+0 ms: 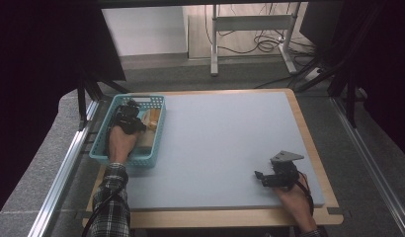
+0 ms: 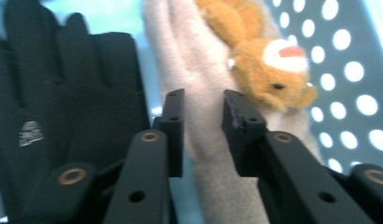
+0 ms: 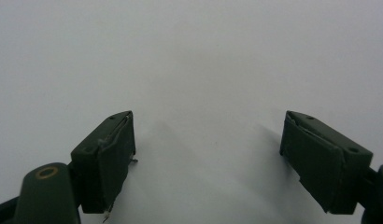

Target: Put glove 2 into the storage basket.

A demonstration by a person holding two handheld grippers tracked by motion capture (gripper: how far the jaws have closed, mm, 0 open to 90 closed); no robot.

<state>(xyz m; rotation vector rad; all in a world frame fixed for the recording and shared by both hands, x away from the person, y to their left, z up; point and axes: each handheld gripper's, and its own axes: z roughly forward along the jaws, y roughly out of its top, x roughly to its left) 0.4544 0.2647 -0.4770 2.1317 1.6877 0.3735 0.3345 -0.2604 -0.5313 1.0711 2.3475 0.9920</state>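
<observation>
My left gripper [image 1: 127,118] is down inside a teal perforated basket [image 1: 141,162] at the table's left edge. In the left gripper view its jaws [image 2: 202,100] stand a little apart over a cream glove [image 2: 199,70]. The fabric shows in the gap and the pads do not visibly press on it. An orange-brown plush animal [image 2: 269,70] lies on the glove's far right side. A black glove [image 2: 63,107] lies to the left of the jaws. My right gripper [image 1: 260,177] rests near the table's front right with its jaws [image 3: 208,130] wide open over bare mat.
The pale blue mat [image 1: 225,143] covers most of the wooden table. The basket wall [image 2: 348,70] with round holes stands close to the right of the plush. A tan item [image 1: 150,139] lies in the basket beside my left hand. Desk legs and cables are beyond the far edge.
</observation>
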